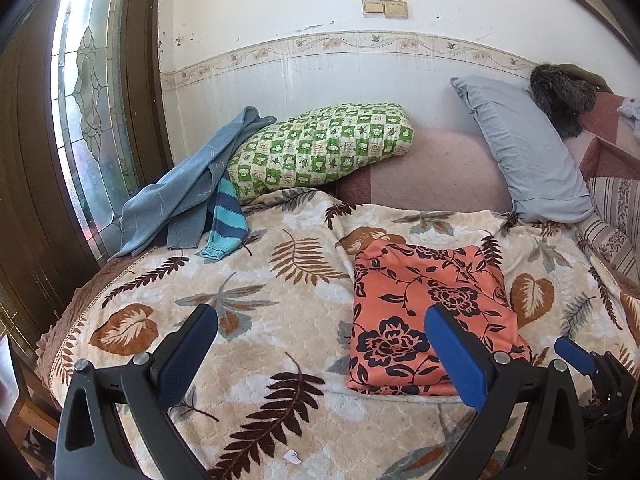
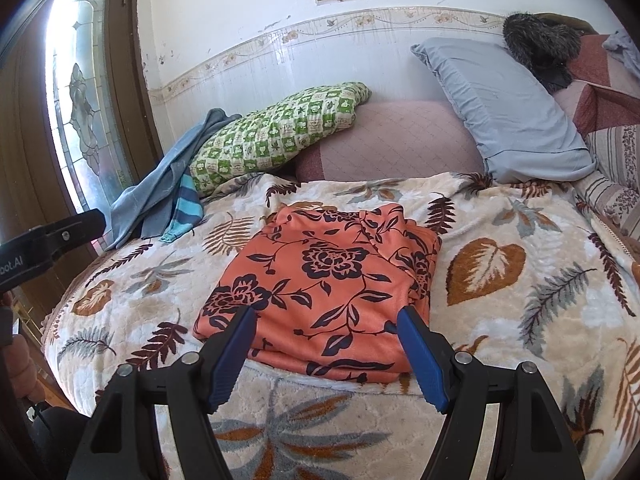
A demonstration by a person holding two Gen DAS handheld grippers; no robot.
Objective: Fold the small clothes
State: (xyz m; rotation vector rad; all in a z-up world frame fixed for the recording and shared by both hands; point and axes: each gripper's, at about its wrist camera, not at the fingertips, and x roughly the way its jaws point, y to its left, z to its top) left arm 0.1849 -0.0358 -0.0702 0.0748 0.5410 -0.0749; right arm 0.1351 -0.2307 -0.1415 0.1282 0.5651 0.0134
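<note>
An orange garment with dark flowers (image 1: 424, 312) (image 2: 328, 280) lies folded into a rough rectangle on the leaf-patterned blanket (image 1: 256, 320) (image 2: 520, 320). My left gripper (image 1: 320, 316) stands open above the blanket, left of the garment, its right blue pad overlapping the garment's near edge in view. My right gripper (image 2: 326, 316) stands open just before the garment's near edge, with nothing pressed between its pads. A blue pad of the right gripper shows at the left wrist view's right edge (image 1: 576, 356). A blue garment (image 1: 188, 196) (image 2: 160, 196) and a striped turquoise piece (image 1: 224, 220) (image 2: 184, 208) lie heaped at the far left.
A green checked pillow (image 1: 320, 144) (image 2: 272, 136), a pink cushion (image 1: 432, 168) (image 2: 388, 136) and a grey-blue pillow (image 1: 524, 148) (image 2: 508, 108) line the wall. A dark furry item (image 1: 564, 92) (image 2: 540, 40) sits at far right. A door with patterned glass (image 1: 84, 120) stands left of the bed's edge.
</note>
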